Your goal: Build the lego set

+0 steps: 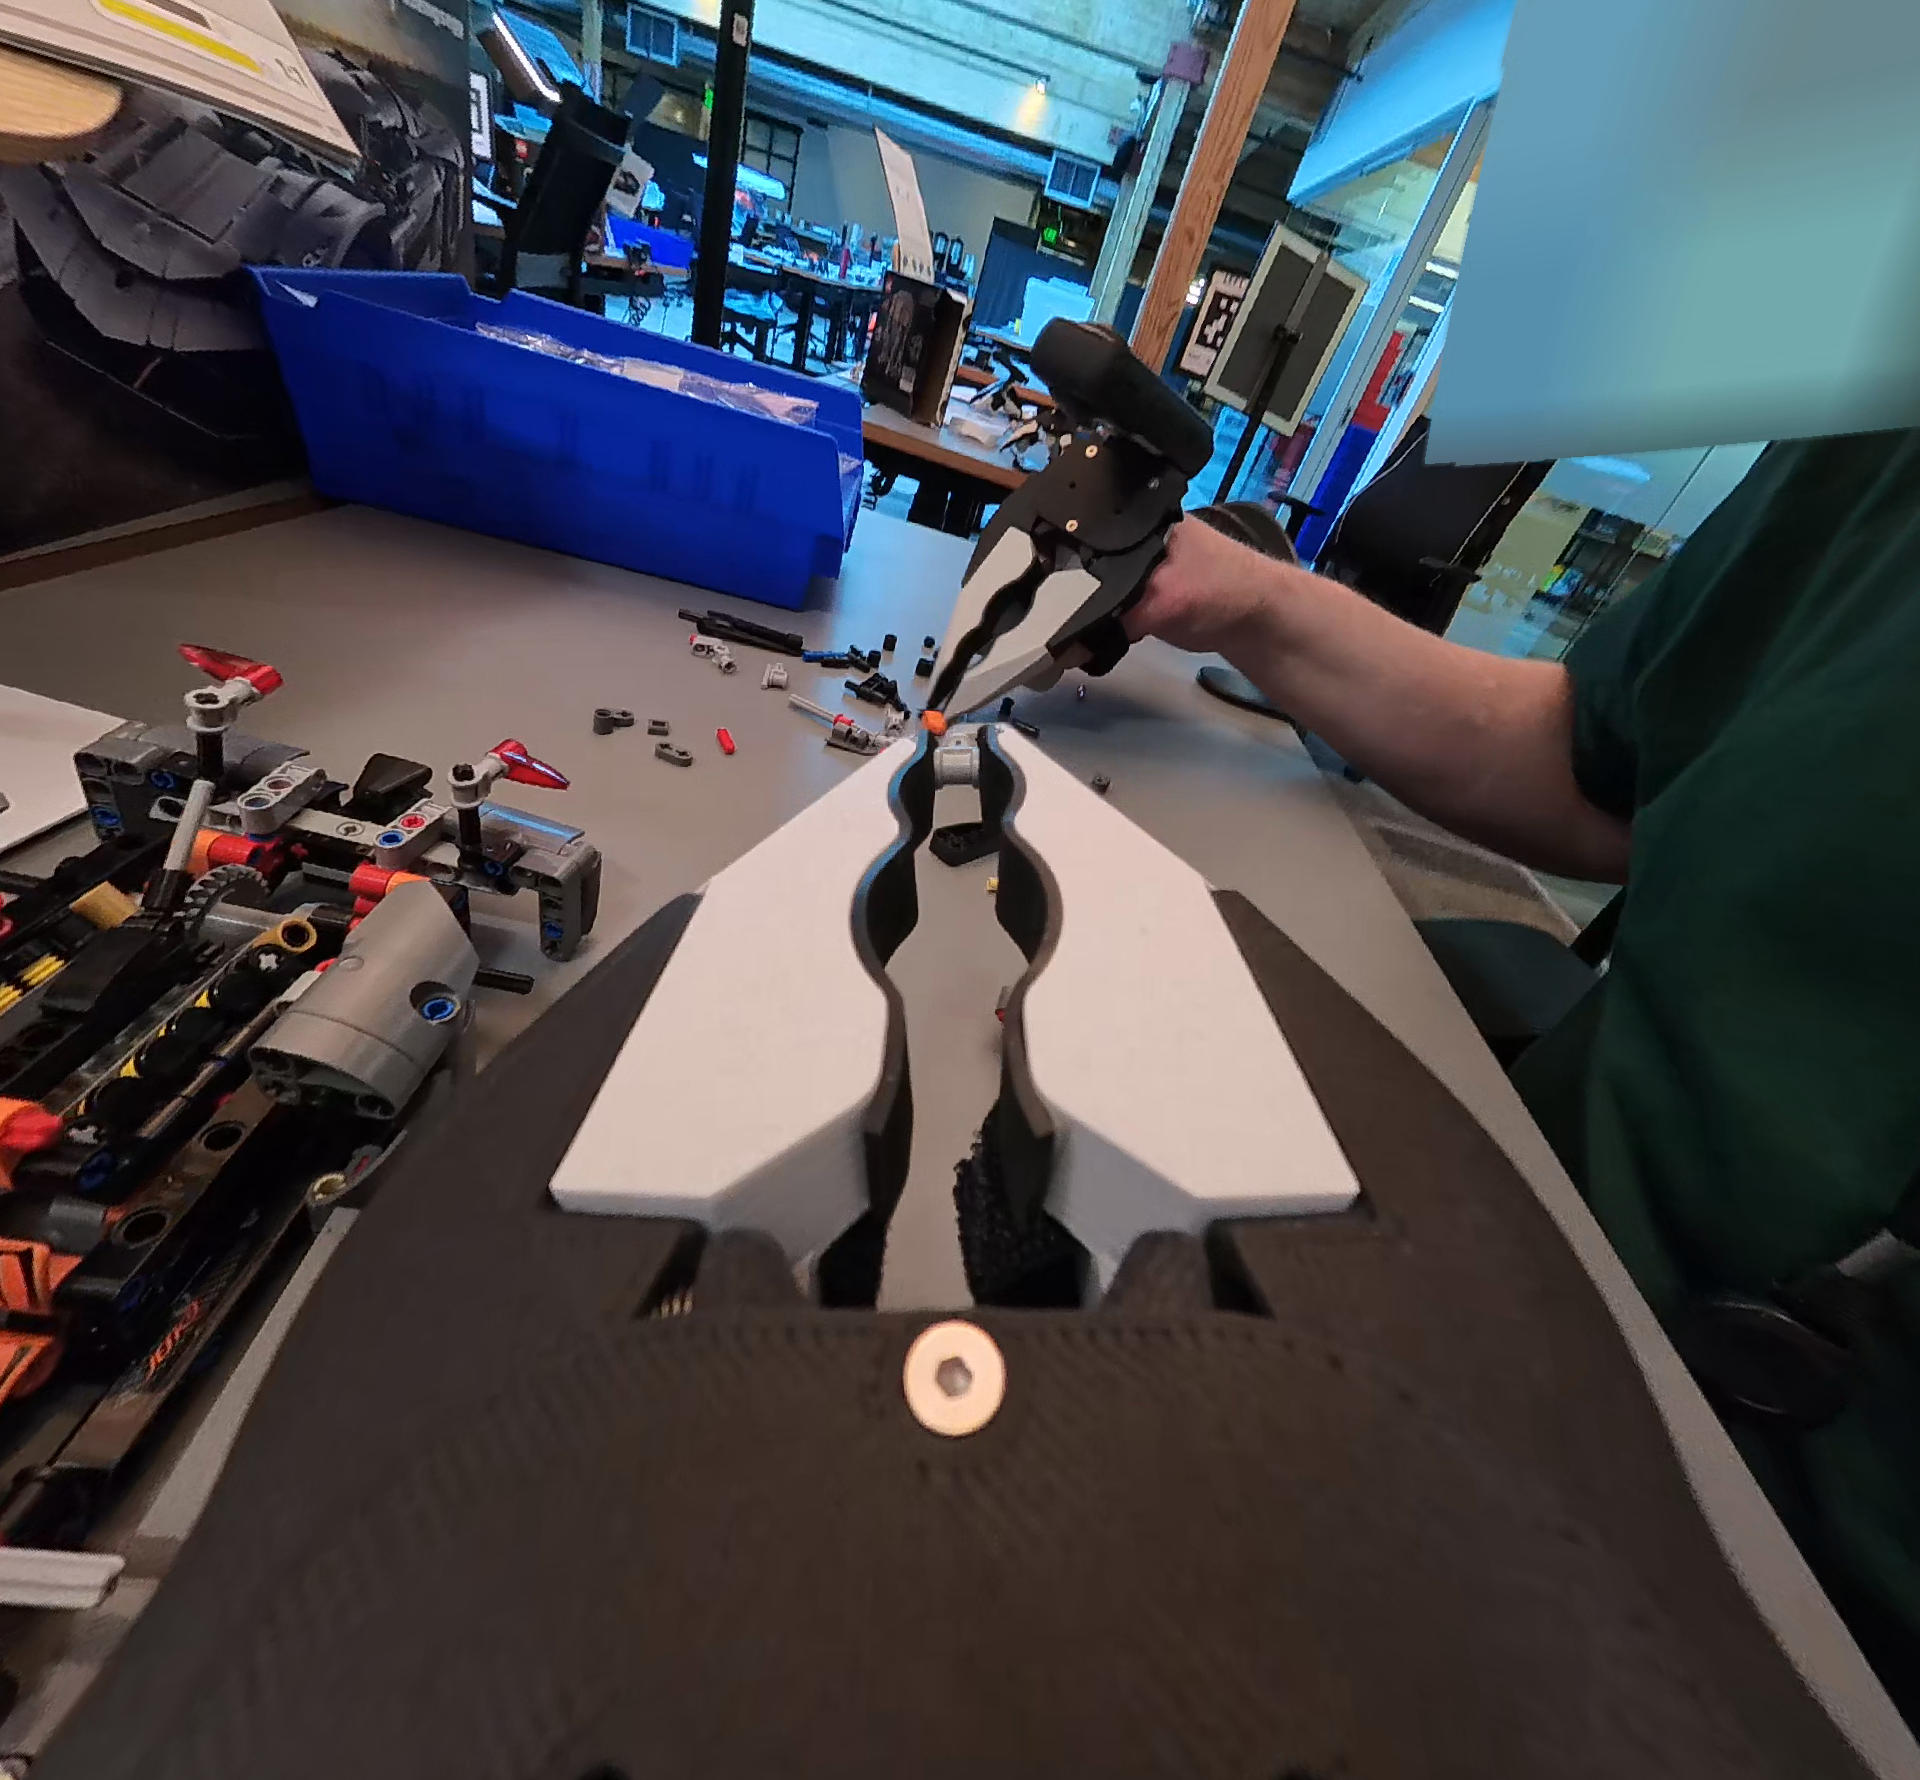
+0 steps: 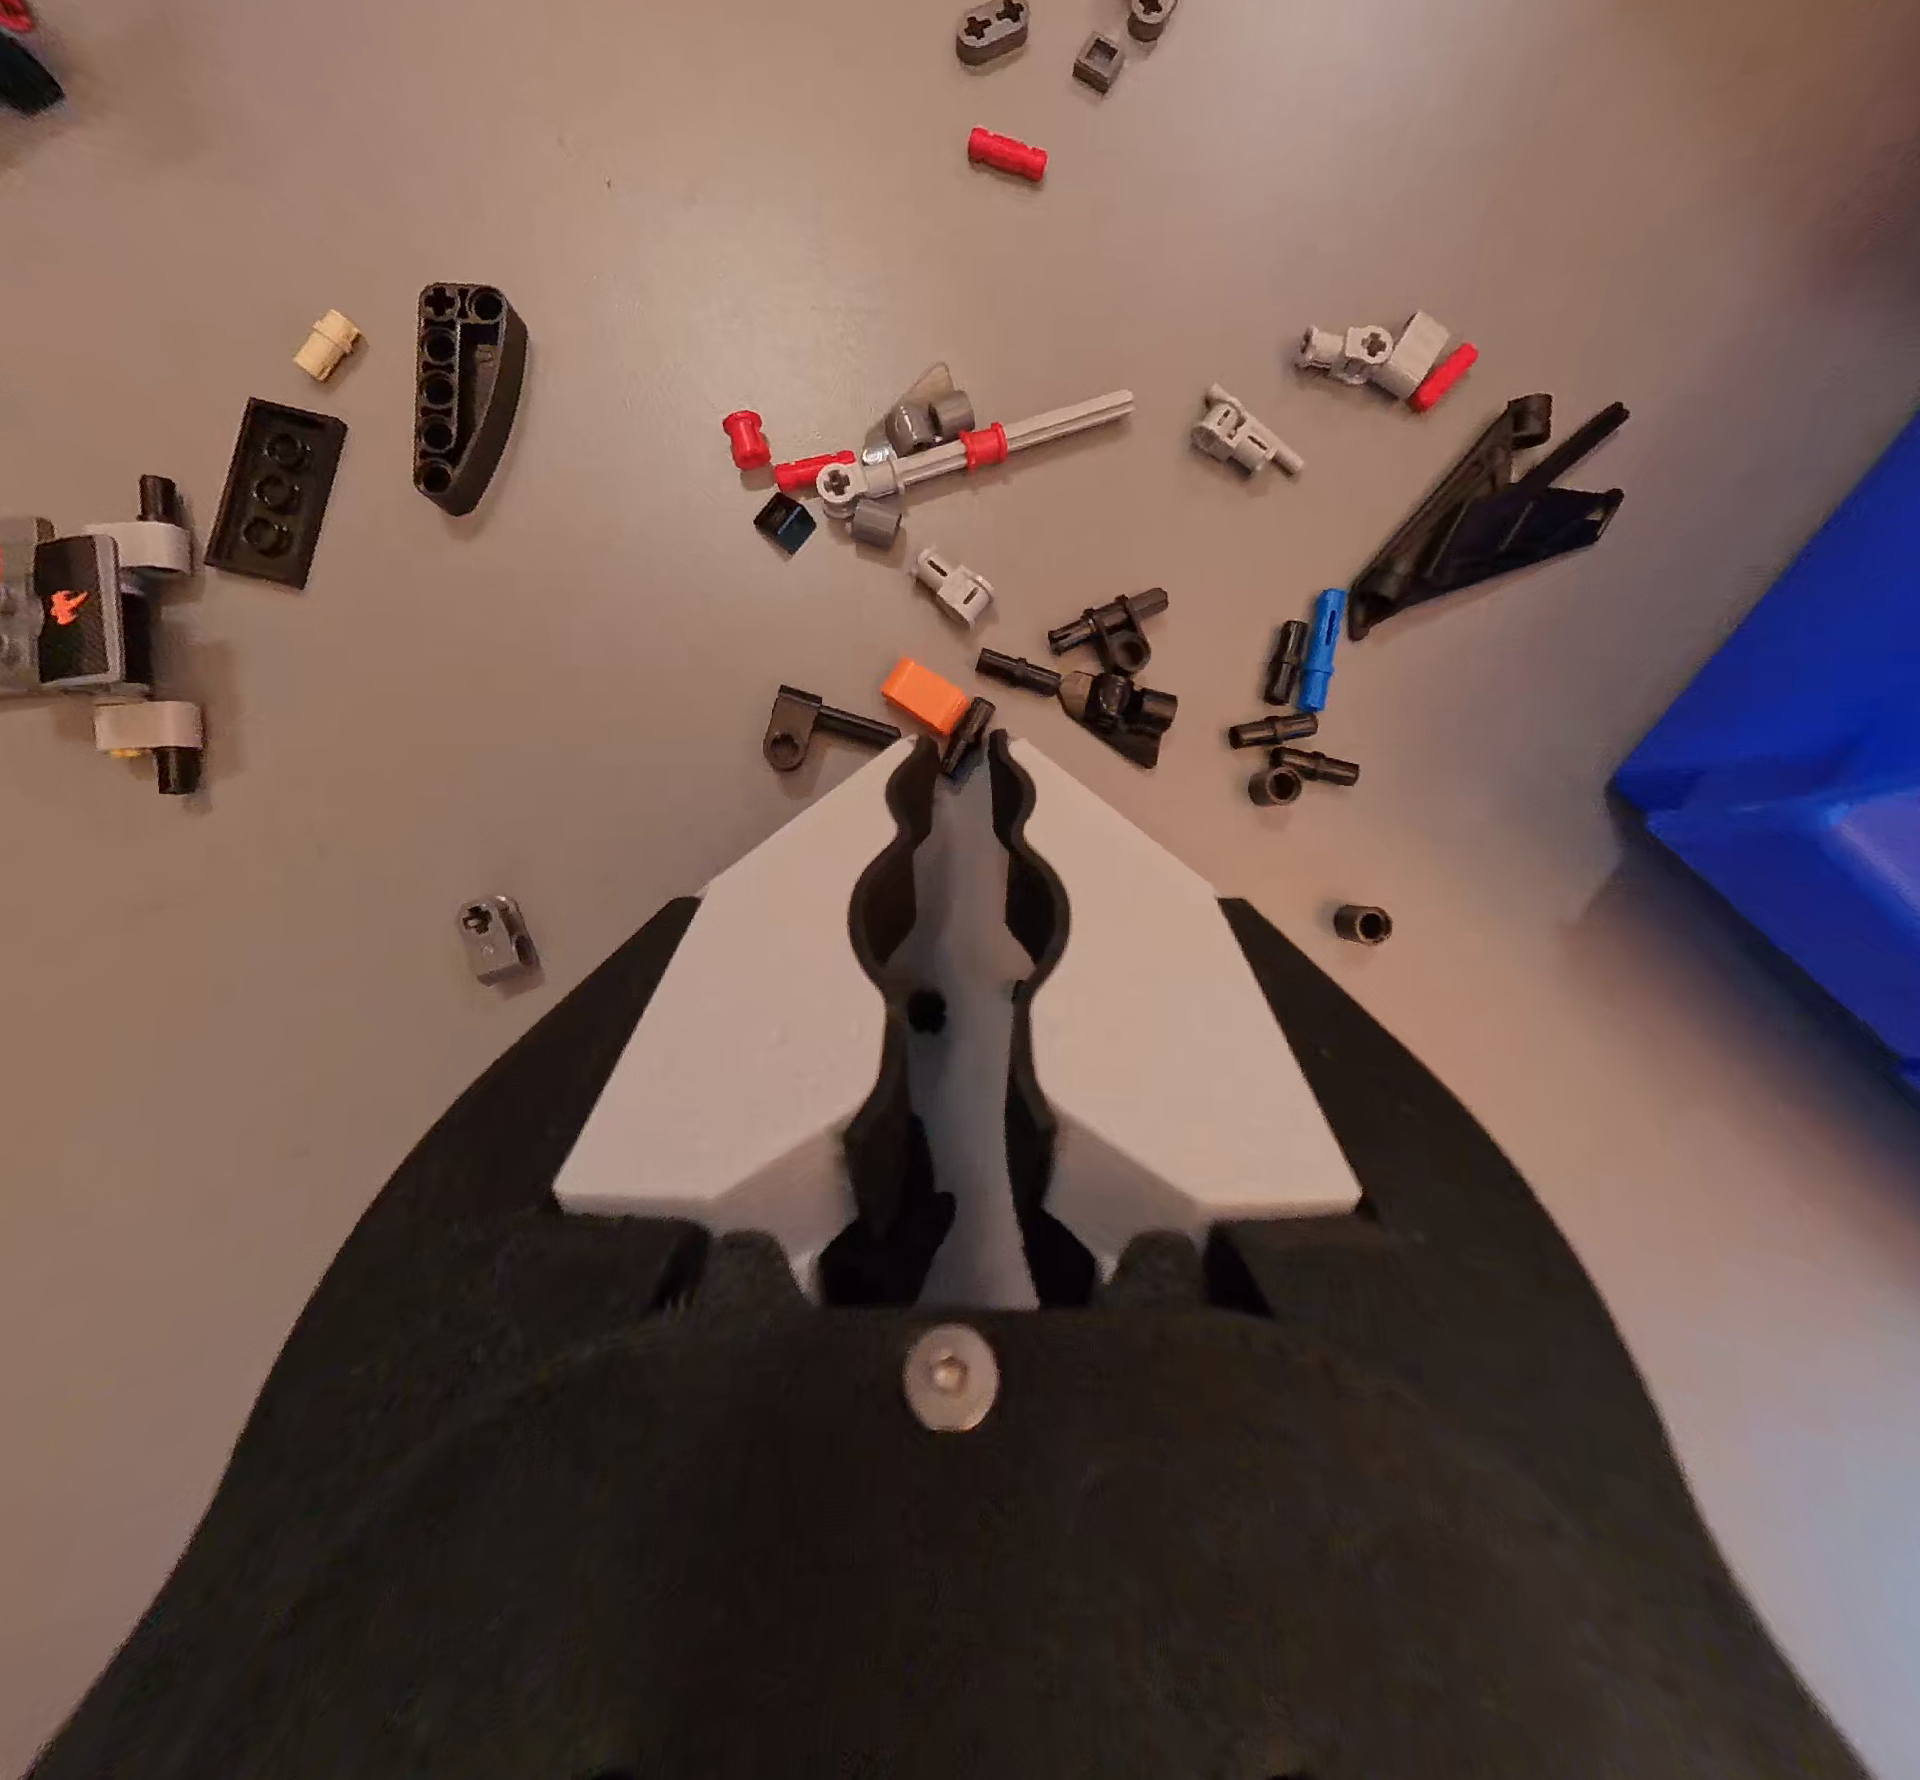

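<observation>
In the left wrist view my left gripper (image 1: 956, 743) is shut on a small light grey connector (image 1: 956, 762), held just above the grey table (image 1: 520, 639). My right gripper (image 1: 938, 700) points down right behind it, its tips at an orange piece (image 1: 933, 720). In the right wrist view my right gripper (image 2: 956, 743) is closed on a short black pin (image 2: 968, 736), close to the table (image 2: 623, 172). The orange piece (image 2: 925, 694) lies just beyond the tips. Loose pieces lie around: a grey axle with a red bush (image 2: 977, 447), a black curved beam (image 2: 462, 395), a black plate (image 2: 275, 492).
The part-built black, grey and red model (image 1: 260, 899) stands at the left. A blue bin (image 1: 571, 442) sits behind the loose parts and shows at the right of the right wrist view (image 2: 1787, 795). An instruction booklet (image 1: 156, 16) hangs at top left. A person's forearm (image 1: 1351, 670) reaches in from the right. The gap from one gripper's tips to the other's is roughly 25 cm. Measured from the fingertips, the black plate (image 2: 275, 492) is 12 cm or so from the right gripper and 20 cm from the left.
</observation>
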The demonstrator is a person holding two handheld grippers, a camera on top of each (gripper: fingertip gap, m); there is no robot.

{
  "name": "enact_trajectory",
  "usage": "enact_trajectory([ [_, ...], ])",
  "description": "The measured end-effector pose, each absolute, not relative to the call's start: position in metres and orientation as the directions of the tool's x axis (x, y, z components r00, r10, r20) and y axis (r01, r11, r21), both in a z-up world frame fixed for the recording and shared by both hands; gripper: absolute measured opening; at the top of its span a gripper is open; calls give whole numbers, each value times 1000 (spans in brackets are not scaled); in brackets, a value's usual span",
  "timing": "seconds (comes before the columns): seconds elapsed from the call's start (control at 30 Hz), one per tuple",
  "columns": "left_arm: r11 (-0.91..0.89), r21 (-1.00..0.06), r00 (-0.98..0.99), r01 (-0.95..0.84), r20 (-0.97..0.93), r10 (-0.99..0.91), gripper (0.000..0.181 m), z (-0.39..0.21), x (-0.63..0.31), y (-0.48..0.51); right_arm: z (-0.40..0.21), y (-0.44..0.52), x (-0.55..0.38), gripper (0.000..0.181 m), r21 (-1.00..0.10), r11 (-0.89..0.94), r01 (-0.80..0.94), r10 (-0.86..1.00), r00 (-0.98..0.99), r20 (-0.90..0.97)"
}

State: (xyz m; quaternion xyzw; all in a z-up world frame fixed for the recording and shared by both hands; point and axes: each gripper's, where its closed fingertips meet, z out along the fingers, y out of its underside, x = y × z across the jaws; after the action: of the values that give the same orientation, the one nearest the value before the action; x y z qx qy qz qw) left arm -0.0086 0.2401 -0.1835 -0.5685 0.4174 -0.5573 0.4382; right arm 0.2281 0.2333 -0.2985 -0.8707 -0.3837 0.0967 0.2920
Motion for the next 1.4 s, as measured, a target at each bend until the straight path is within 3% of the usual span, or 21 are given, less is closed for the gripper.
enact_trajectory([
  [0.37, -324, -941, -33, 99, 322, -946, 6, -171, -10, 237, -275, 238, 222, 2, -675, -459, 578, 712, 693, 110],
  [0.73, -349, -933, -25, 89, 348, -937, 6, -173, -4, 236, -172, 216, 41, 2, -833, 66, 549, 856, 398, 331],
  [1.07, -464, -866, -81, 187, 457, -886, 6, -160, -3, 237, -165, 230, 6, 2, -762, 187, 620, 790, 366, 492],
  [1.4, -411, -887, -6, 212, 419, -908, 6, -157, -4, 241, -161, 236, 3, 1, -702, 209, 681, 721, 378, 581],
])
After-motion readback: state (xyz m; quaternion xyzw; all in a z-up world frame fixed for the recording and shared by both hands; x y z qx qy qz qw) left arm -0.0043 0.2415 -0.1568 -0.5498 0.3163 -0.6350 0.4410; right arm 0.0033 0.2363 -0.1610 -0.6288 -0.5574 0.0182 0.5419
